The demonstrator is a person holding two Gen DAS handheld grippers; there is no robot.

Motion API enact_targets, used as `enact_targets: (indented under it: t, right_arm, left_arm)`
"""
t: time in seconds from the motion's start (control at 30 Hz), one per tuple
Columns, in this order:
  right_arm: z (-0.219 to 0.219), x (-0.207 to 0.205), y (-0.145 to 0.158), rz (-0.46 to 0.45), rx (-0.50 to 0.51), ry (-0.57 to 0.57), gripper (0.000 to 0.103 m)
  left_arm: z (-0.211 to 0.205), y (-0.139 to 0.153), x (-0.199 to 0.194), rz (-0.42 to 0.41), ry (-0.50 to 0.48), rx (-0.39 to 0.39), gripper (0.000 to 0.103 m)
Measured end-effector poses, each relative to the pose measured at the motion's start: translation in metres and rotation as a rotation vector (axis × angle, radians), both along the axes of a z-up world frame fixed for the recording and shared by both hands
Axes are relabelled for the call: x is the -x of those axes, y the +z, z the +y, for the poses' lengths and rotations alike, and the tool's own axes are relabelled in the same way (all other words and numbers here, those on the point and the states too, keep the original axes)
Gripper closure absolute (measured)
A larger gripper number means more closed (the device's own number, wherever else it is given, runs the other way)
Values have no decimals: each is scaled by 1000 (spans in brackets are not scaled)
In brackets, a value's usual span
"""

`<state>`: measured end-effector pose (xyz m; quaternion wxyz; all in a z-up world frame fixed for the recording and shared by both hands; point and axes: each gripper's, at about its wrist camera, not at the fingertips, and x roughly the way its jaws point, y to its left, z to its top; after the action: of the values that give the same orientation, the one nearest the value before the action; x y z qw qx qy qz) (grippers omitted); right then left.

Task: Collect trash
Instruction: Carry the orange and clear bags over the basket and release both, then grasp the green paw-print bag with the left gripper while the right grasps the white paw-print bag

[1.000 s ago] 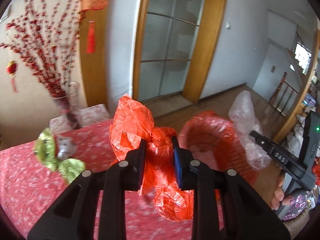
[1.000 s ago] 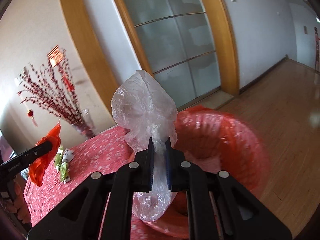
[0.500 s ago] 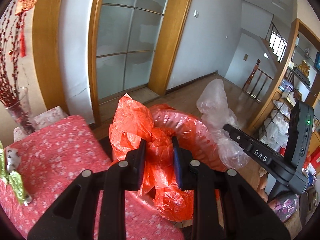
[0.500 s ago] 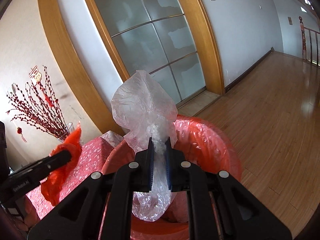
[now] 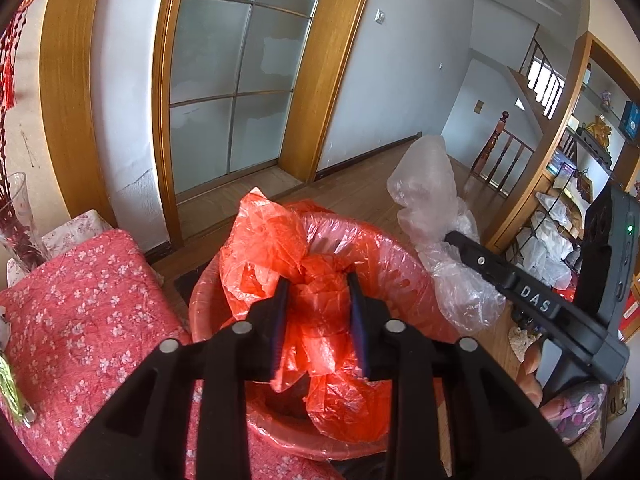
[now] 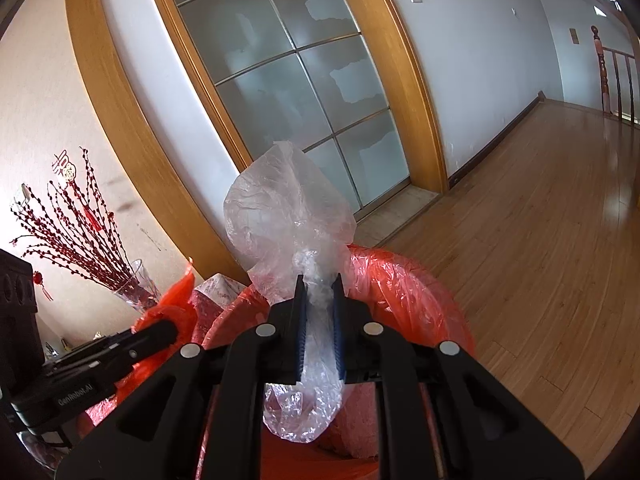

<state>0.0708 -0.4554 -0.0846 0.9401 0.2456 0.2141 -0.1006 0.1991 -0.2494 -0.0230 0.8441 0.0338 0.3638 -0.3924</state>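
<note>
Left gripper point(image 5: 318, 304) clamped narrow on crumpled red plastic bag point(image 5: 280, 248), held over the opening of the red-lined bin point(image 5: 404, 264). Right gripper point(image 6: 319, 320) pinched nearly closed on clear plastic bag point(image 6: 288, 208) (bag tail hangs below the fingers), also above the bin, at its right side. Tabletop point(image 5: 80, 308) with pink floral cloth sits left of bin; glass vase point(image 5: 18, 224) at its far left.

Orange-red crumpled bag point(image 5: 272, 248), clear whitish bag point(image 6: 288, 216), bin point(image 5: 400, 256) lined in translucent red, pink tabletop point(image 5: 80, 300) cloth with small white blossoms, black fingers point(image 5: 276, 312) with blue pads
</note>
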Motion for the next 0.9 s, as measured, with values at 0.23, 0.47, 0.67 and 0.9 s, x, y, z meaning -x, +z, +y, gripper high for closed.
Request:
enact_targets:
  t: [0.23,0.47,0.67,0.9]
  right_arm:
    - [-2,-3,-10,29,-14,-2,59]
    - [-5,-1,-12,47,-6,-18,59]
    - [17,-5,-3,55,64,24,59]
    - [76,-28,4,63,118,166,59]
  left_arm:
    - [-2,-18,-7,29,6,-44,57]
    - [29,-24,-14,16,85,-88,54]
    - [90,-20,-20,-44,202,-148,52]
    - [202,-9,-31,-122,416,-204,49]
